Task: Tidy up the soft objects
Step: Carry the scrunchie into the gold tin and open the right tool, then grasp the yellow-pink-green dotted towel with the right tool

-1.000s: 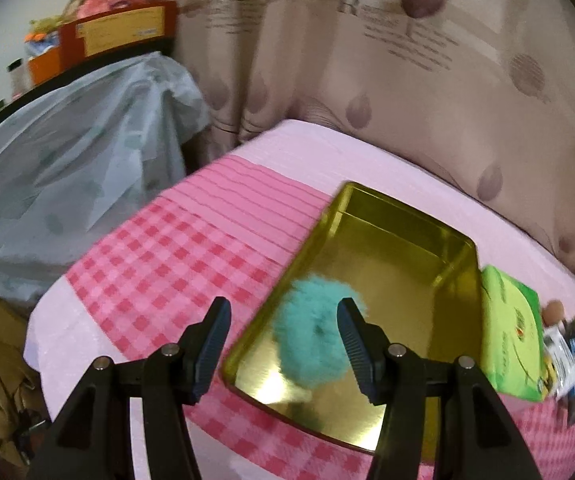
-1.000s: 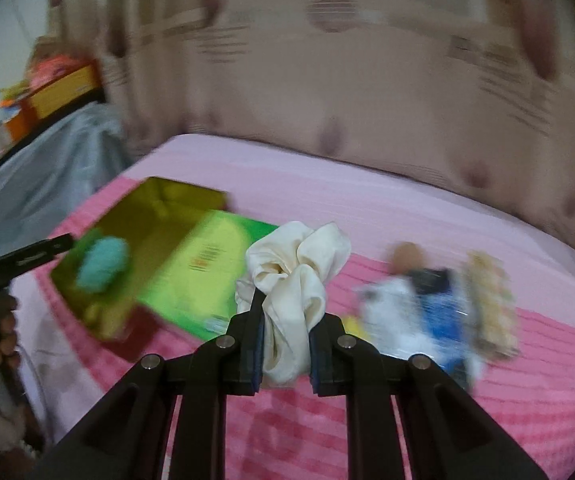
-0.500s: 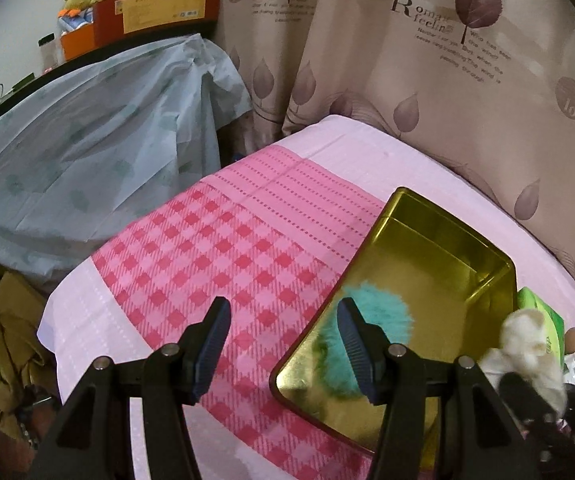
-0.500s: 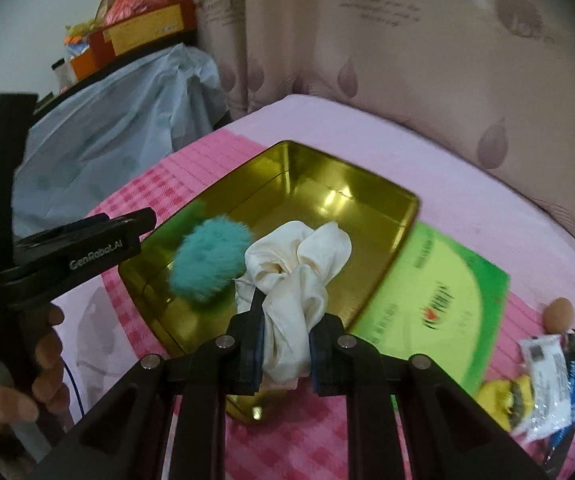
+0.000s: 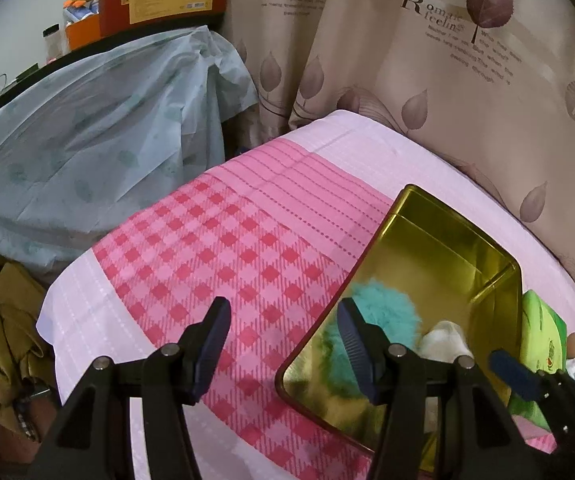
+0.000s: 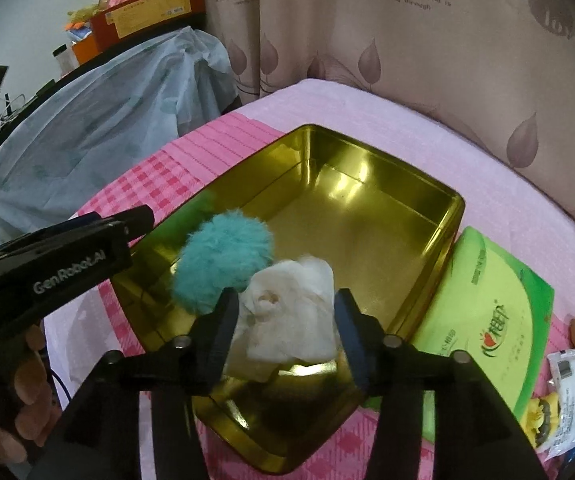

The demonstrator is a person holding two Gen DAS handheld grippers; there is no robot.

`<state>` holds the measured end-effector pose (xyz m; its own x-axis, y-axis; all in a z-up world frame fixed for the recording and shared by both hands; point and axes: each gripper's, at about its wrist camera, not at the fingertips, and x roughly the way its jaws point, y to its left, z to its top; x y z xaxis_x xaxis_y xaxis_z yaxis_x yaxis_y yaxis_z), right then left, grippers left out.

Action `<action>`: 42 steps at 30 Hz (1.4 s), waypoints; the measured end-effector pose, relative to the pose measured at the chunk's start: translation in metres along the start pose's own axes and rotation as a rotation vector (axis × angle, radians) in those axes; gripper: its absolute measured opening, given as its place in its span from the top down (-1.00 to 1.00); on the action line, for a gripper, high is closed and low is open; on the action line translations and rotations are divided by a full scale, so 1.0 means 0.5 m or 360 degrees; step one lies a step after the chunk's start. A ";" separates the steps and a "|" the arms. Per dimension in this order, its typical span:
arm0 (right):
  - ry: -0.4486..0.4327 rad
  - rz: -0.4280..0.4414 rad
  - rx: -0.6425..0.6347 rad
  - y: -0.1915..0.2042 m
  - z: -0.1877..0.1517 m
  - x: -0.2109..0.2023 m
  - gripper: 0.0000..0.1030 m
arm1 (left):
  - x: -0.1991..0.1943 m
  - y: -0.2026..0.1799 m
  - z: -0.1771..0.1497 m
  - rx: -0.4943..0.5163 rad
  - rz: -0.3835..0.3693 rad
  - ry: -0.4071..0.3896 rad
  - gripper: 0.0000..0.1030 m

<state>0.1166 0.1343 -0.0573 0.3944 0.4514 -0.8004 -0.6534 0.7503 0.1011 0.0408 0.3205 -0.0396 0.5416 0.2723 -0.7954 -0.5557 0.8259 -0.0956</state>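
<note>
Inside the gold tin (image 6: 439,216), the cream scrunchie (image 6: 291,312) lies crumpled between the right gripper (image 6: 285,320)'s just-opening jaws, its near edge hidden; left gripper (image 5: 283,344) spread, empty.

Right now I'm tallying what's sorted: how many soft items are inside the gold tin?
2: the teal pom-pom near the gold tin's left wall, and the cream scrunchie beside it at the front. None looks hidden.

The curtain (image 5: 439,40) behind the bed carries the printed words "Romantic feeling" and "love", while "GenRobot.AI" is lettered in white on the left gripper (image 6: 71,264) at near left.
</note>
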 end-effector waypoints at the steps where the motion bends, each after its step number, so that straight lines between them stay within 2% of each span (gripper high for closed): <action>1: -0.0009 -0.0003 0.0004 -0.002 0.000 -0.004 0.04 | 0.000 0.000 0.000 0.0003 0.0000 0.0000 -0.10; 7: -0.0083 0.0032 0.0042 -0.021 -0.008 -0.066 0.02 | -0.001 -0.005 -0.003 0.0017 -0.0002 -0.0007 -0.10; 11: -0.0147 -0.0039 0.0094 -0.076 -0.029 -0.126 0.00 | -0.001 -0.012 -0.005 0.0039 -0.0005 -0.0007 -0.10; 18: -0.0172 -0.0342 0.0329 -0.272 -0.086 -0.208 -0.04 | -0.005 -0.019 -0.008 0.0062 -0.0004 -0.0012 -0.10; 22: -0.0163 -0.0593 0.0517 -0.420 -0.134 -0.248 -0.08 | -0.007 -0.028 -0.009 0.0088 -0.0013 -0.0016 -0.10; 26: -0.0132 -0.0732 0.0727 -0.547 -0.182 -0.269 -0.15 | -0.007 -0.040 -0.014 0.0118 -0.0034 -0.0020 -0.10; 30: -0.0102 -0.0755 0.0851 -0.622 -0.212 -0.264 -0.19 | -0.009 -0.050 -0.019 0.0157 -0.0045 -0.0036 -0.10; 33: -0.0102 -0.0753 0.0852 -0.649 -0.219 -0.243 -0.34 | -0.010 -0.057 -0.022 0.0179 -0.0070 -0.0053 -0.10; 36: -0.0093 -0.0727 0.0852 -0.667 -0.219 -0.214 -0.36 | -0.014 -0.066 -0.026 0.0222 -0.0087 -0.0069 -0.10; 40: -0.0069 -0.0703 0.0872 -0.698 -0.234 -0.187 -0.35 | -0.034 -0.090 -0.031 0.0306 -0.0120 -0.0103 -0.10; 41: -0.0075 -0.0695 0.0879 -0.704 -0.244 -0.184 -0.31 | -0.040 -0.097 -0.033 0.0328 -0.0129 -0.0111 -0.10; 42: -0.0088 -0.0681 0.0890 -0.710 -0.250 -0.184 -0.18 | -0.047 -0.106 -0.037 0.0355 -0.0133 -0.0119 -0.10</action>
<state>0.2313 -0.2338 -0.0934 0.5844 0.0743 -0.8081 -0.0093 0.9963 0.0849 0.0459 0.2610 -0.0268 0.6294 0.2274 -0.7431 -0.3583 0.9334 -0.0179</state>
